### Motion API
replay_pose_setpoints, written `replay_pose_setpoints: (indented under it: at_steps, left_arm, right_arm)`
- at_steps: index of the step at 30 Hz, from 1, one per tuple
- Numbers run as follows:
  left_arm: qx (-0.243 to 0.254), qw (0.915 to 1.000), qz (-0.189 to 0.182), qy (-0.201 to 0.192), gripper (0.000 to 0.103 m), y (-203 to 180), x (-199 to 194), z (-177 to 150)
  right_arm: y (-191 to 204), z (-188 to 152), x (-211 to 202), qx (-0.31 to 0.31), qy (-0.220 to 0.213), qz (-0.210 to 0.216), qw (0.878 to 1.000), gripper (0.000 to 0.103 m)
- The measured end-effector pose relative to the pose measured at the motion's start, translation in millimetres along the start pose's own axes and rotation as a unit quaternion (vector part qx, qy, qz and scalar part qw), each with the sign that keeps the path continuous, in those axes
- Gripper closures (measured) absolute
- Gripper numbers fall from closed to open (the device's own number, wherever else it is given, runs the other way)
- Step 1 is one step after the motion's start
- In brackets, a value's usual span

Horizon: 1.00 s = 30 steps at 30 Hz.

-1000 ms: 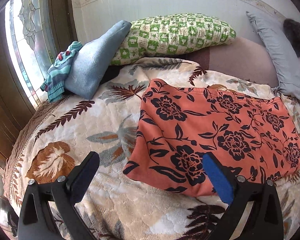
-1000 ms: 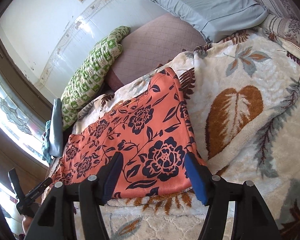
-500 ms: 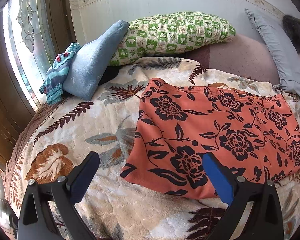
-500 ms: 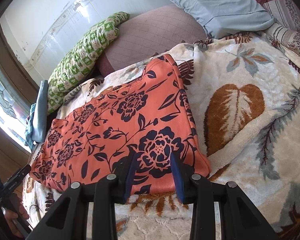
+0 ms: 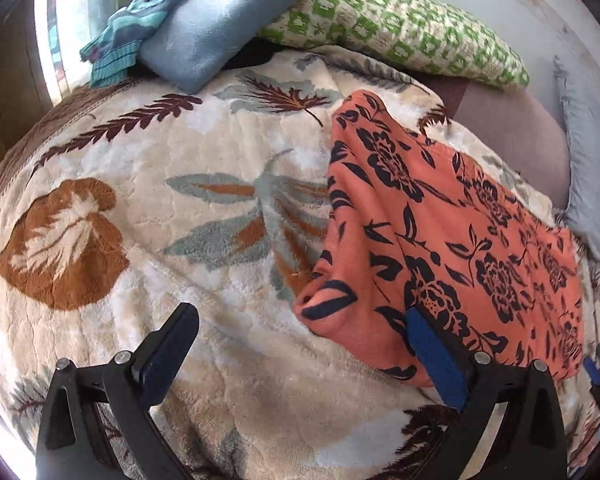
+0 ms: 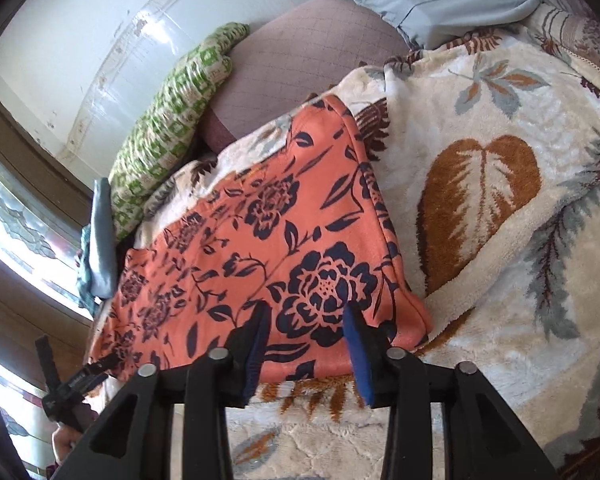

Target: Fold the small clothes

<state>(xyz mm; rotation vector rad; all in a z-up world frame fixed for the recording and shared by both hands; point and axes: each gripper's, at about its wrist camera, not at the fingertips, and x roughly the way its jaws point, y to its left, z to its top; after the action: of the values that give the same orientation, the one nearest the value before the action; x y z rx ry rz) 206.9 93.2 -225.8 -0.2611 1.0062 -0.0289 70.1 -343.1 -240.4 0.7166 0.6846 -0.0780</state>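
Blanket (image 5: 188,248): leaf-patterned, covering the bed.
Orange cloth (image 6: 260,240): spread flat on blanket.
Left gripper (image 5: 300,344): spread wide, astride the cloth's near corner.
Right gripper (image 6: 306,336): opening, cloth's near edge between the jaws.

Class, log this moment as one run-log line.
garment: flat on blanket | left gripper: open, at its corner | right gripper: opening over near edge

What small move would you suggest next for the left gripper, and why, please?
Probably ease the left gripper toward the orange floral garment's near corner and close on it: its jaws stand wide open, with only the blue finger at the hem. The right gripper straddles the opposite near edge, jaws opening.
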Motion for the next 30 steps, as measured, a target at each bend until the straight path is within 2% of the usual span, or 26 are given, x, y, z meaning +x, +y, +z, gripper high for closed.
replay_pose_setpoints:
  at_steps: [1, 3, 5, 11, 15, 18, 20, 21, 22, 24, 28, 30]
  left_arm:
    - [-0.026, 0.9996, -0.003, -0.007, 0.000, 9.1, -5.5, 0.4]
    - [-0.062, 0.9978, -0.007, -0.021, 0.000, 22.8, -13.4, 2.8]
    - [-0.082, 0.9961, -0.025, -0.021, 0.000, 29.6, -16.4, 2.3]
    - [-0.075, 0.9915, -0.104, 0.017, 0.000, 15.2, 0.8, -4.3]
    - [-0.087, 0.9880, -0.126, 0.023, 0.001, 14.0, 12.5, -2.9]
    - [-0.077, 0.9887, -0.128, 0.016, 0.001, 10.0, 16.7, 0.9]
    - [-0.066, 0.9905, -0.120, 0.011, 0.005, 6.1, 17.7, 1.8]
    - [-0.062, 0.9906, -0.121, 0.009, 0.012, 5.2, 18.1, 1.8]
    - [-0.058, 0.9904, -0.125, 0.012, 0.030, 3.5, 19.8, 2.3]
    - [-0.050, 0.9897, -0.130, 0.031, 0.048, 0.0, 27.9, 2.2]
    - [-0.054, 0.9891, -0.135, 0.023, 0.048, 0.0, 28.7, 3.9]
    - [-0.065, 0.9877, -0.140, 0.024, 0.044, 2.2, 30.8, 5.0]
  right_arm:
    - [-1.4, 0.6, -8.6, 0.007, -0.013, 0.012, 1.000, 0.036]
    - [-4.6, 3.4, -19.1, 0.021, -0.026, 0.038, 0.999, 0.036]
    - [-8.1, 4.0, -22.4, 0.036, -0.022, 0.043, 0.998, 0.036]
    - [-16.6, -6.6, -21.2, 0.066, 0.011, 0.065, 0.996, 0.036]
    - [-28.8, -12.0, -20.7, 0.087, 0.020, 0.062, 0.994, 0.036]
    - [-47.3, -14.5, -16.9, 0.134, 0.027, 0.068, 0.988, 0.036]
    - [-57.5, -15.4, -13.6, 0.160, 0.032, 0.074, 0.984, 0.038]
    - [-60.7, -15.3, -12.3, 0.168, 0.033, 0.074, 0.982, 0.038]
    - [-62.5, -15.4, -10.5, 0.173, 0.034, 0.072, 0.982, 0.038]
    - [-64.5, -14.3, -6.5, 0.178, 0.032, 0.068, 0.981, 0.038]
    - [-70.1, -11.9, 8.2, 0.196, 0.034, 0.052, 0.979, 0.038]
    - [-71.9, -9.9, 14.8, 0.198, 0.028, 0.041, 0.979, 0.038]
